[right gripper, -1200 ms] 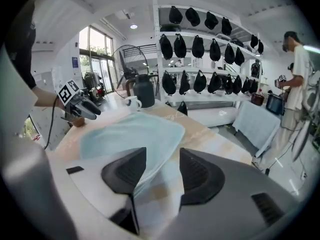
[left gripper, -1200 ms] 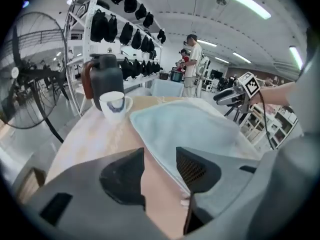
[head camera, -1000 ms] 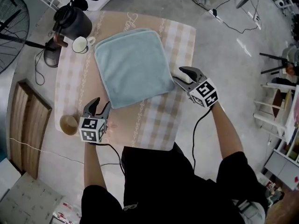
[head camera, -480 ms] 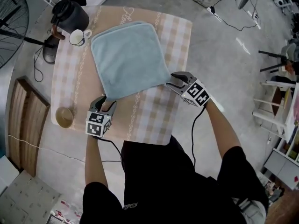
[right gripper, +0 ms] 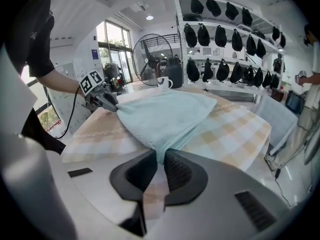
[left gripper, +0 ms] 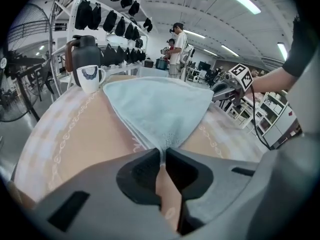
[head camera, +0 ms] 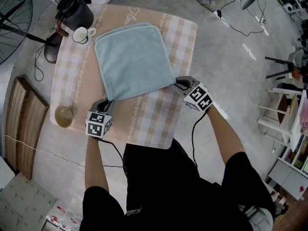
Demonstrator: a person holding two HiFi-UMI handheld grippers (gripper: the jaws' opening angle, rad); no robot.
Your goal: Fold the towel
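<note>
Only from the head view: whole pale blue towel [head camera: 134, 61] lying flat on the far half of the table [head camera: 159, 124], with a strip of checked cloth left bare along the table's near edge. Left gripper [head camera: 107, 103] at the towel corner toward the table's near left, right gripper [head camera: 177, 84] at the corner toward its near right. Black kettle [head camera: 76, 14] and white mug [head camera: 82, 34] at the table's far left corner, tan bowl [head camera: 63, 116] at its near left corner.

Only from the left gripper view: jaws just closed, narrow, pinching the corner's fabric. Likewise in the right gripper view: jaws just closed, narrow, a fold of the corner nipped between them.

Beige and white checks on the table, with pale scrolled lines. Past its far side, shelves of black caps [right gripper: 225, 34] and a standing fan [right gripper: 152, 51]. People [left gripper: 177, 41] standing well behind the table, caught in the left gripper view alone. Grey concrete floor [head camera: 226, 57] around the table.
</note>
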